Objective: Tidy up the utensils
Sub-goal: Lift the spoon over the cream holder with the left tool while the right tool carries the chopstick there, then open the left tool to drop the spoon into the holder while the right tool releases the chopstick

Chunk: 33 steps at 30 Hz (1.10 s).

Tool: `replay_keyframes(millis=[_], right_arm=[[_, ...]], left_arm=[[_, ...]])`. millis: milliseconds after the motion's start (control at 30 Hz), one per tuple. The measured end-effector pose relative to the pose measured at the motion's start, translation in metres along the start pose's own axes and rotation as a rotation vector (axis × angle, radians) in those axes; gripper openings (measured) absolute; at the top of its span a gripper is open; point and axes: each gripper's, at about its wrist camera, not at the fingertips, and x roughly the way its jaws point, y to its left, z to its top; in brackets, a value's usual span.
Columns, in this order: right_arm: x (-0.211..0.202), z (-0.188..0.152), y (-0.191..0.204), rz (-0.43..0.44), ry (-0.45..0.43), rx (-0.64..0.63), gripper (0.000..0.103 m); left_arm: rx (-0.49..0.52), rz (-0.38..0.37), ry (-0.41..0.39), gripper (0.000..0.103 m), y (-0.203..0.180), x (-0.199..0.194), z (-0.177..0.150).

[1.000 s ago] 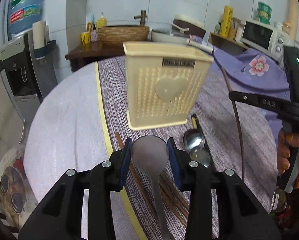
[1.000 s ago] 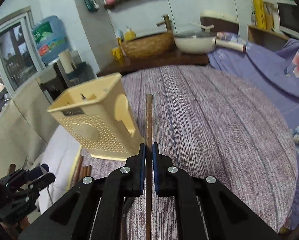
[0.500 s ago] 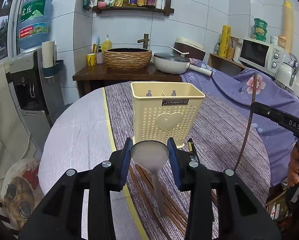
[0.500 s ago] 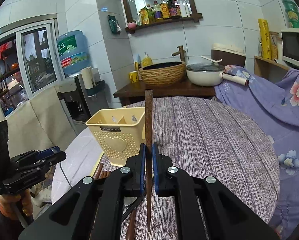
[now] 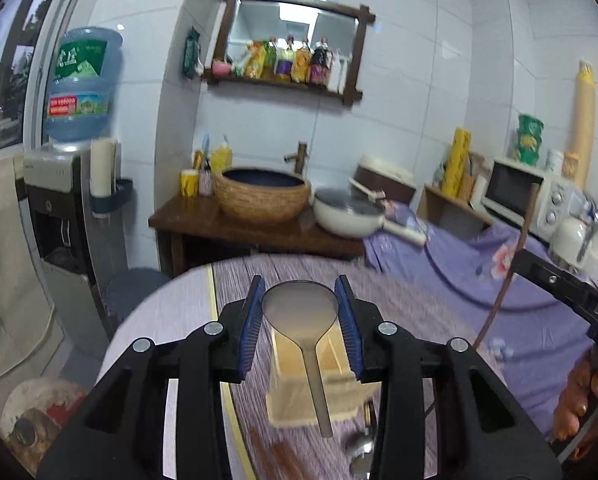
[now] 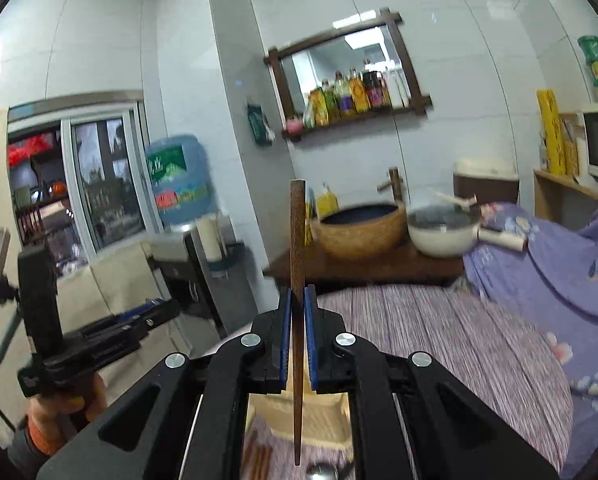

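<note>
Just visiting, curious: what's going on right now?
Left gripper clamps spoon. Right gripper shut on chopstick. Cream holder below both. Nothing blocking.

We see a blue water jug on a dispenser at the left wall. A wood-framed mirror hangs on white tiles, with a row of bottles on its shelf. Below, a woven-sided basin and a white pan sit on a dark wooden counter. A microwave stands at the right, above a purple flowered cloth. The round tabletop wears a purple striped cover.
</note>
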Motion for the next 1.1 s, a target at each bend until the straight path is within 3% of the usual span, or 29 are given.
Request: replay_keyframes(millis=[133,267,400,667,1100], right_arm=[[0.017,0.023,0.006,-0.032,-0.080,0.006,0.007],[0.047,0.019,0.008,-0.092,-0.080,-0.012,0.007],[0.070,-0.006,0.000,-0.132,-0.048,-0.015,0.007],[0.095,-0.058,-0.005,-0.130,0.057,-0.015,0.007],[0.099,-0.075,-0.007,-0.131,0.096,-0.023,0.007]], left_arm=[[-0.030,0.039,-0.101,0.036,0.000,0.016,0.032],[0.012,0.105,-0.166,0.036,-0.008,0.035,0.037],[0.016,0.113,-0.112,0.036,-0.007,0.060,0.014],[0.004,0.125,0.006,0.036,0.005,0.093,-0.041],[0.059,0.106,0.086,0.037,0.002,0.108,-0.082]])
